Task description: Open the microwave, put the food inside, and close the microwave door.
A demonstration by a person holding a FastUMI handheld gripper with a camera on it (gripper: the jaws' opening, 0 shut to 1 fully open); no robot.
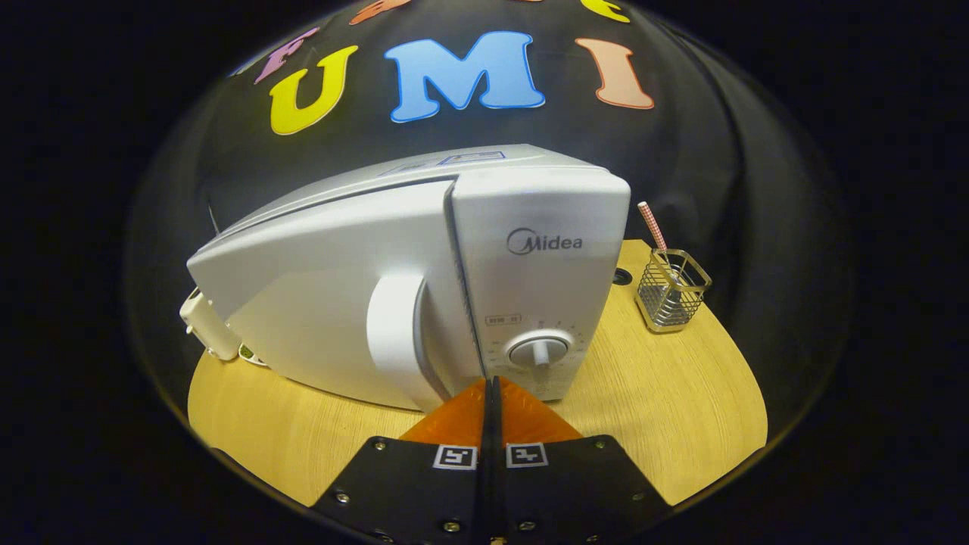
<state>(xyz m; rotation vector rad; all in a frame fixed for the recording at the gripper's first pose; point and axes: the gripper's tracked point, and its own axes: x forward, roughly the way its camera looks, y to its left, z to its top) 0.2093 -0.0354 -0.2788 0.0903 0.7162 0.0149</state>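
Gripper view: the gripper (492,386) is held closed and empty, its 2 fingers pressed together just before the microwave (424,280), aimed beside the door handle (397,337), probably for pulling.

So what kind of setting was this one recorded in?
Probably a staged kitchen booth, not a real home: a white microwave on a wooden tabletop, a wire holder with a straw beside it, black cloth behind. The gripper is shut, its tips at the microwave's front.

The gripper (492,390) has wedge-shaped jaws pressed together, each on a black plate carrying a square black-and-white marker and small screws.
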